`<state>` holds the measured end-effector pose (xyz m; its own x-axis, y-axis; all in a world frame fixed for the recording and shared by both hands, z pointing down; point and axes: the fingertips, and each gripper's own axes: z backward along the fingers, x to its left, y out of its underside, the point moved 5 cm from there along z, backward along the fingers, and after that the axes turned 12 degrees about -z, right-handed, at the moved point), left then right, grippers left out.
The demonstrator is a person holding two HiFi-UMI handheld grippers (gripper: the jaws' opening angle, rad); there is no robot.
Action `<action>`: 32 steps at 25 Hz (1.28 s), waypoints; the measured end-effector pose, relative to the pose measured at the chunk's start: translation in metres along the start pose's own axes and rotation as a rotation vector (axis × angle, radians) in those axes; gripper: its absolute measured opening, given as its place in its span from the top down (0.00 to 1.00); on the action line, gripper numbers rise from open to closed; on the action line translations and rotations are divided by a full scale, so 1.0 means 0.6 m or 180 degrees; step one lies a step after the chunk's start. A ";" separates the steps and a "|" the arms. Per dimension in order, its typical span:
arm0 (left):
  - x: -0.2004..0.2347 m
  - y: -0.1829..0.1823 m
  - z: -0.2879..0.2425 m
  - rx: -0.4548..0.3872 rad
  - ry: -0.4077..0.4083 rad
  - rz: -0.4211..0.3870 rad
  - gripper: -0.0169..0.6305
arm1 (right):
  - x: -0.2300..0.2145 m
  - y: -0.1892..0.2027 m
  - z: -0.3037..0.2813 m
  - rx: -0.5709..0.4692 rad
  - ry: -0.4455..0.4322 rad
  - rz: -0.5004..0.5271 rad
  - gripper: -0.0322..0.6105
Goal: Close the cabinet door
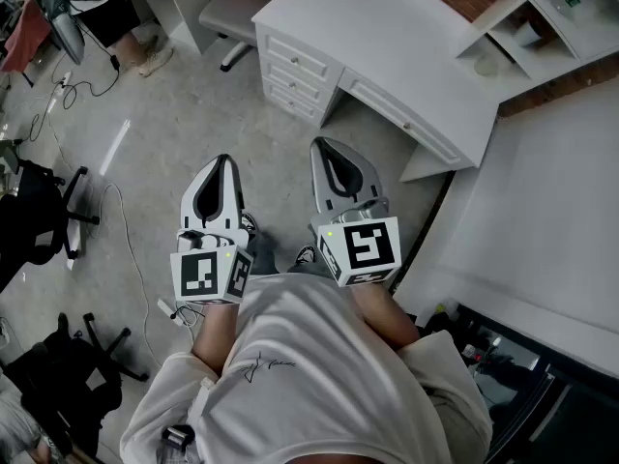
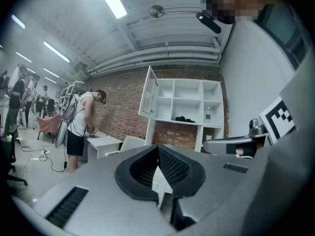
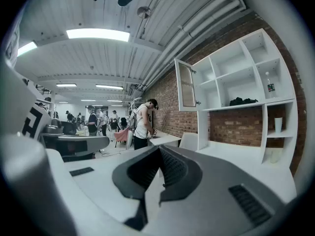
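A white shelf cabinet [image 2: 187, 102] stands on a white desk against the brick wall. Its glass door [image 2: 148, 93] at the upper left compartment hangs open, swung out to the left. The right gripper view shows the same cabinet [image 3: 241, 77] and open door [image 3: 187, 85]. In the head view the cabinet [image 1: 542, 17] is at the top right. My left gripper [image 1: 224, 160] and right gripper [image 1: 320, 144] are held side by side over the floor, well short of the desk. Both are shut with nothing in them, as the left gripper [image 2: 158, 147] and right gripper [image 3: 158, 148] show in their own views.
The white desk [image 1: 387, 37] has drawers [image 1: 295, 71] on its left side, and a chair [image 1: 242, 8] stands beside it. A person [image 2: 81, 127] stands at another desk to the left. Black office chairs [image 1: 39, 220] and floor cables [image 1: 121, 220] lie at my left. A tall white panel [image 1: 551, 220] is at my right.
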<state>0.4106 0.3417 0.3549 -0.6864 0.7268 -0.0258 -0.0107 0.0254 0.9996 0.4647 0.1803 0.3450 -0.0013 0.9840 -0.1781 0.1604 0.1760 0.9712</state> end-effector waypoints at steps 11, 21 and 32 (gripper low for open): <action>0.138 -0.006 -0.038 -0.0130 0.0178 -0.0085 0.95 | 0.045 -0.016 -0.087 0.0011 0.0158 -0.0170 0.91; 0.278 -0.005 -0.045 -0.0360 0.0441 0.0071 0.95 | 0.154 -0.021 -0.189 -0.0012 -0.0399 -0.0115 0.91; 0.341 0.025 -0.060 -0.0317 0.0639 0.0253 0.95 | 0.202 -0.017 -0.235 -0.0208 -0.0559 -0.0183 0.91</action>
<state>0.2436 0.4659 0.3651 -0.8186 0.5726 0.0456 -0.0156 -0.1015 0.9947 0.3236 0.3017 0.3361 0.1647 0.9534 -0.2527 0.1006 0.2387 0.9659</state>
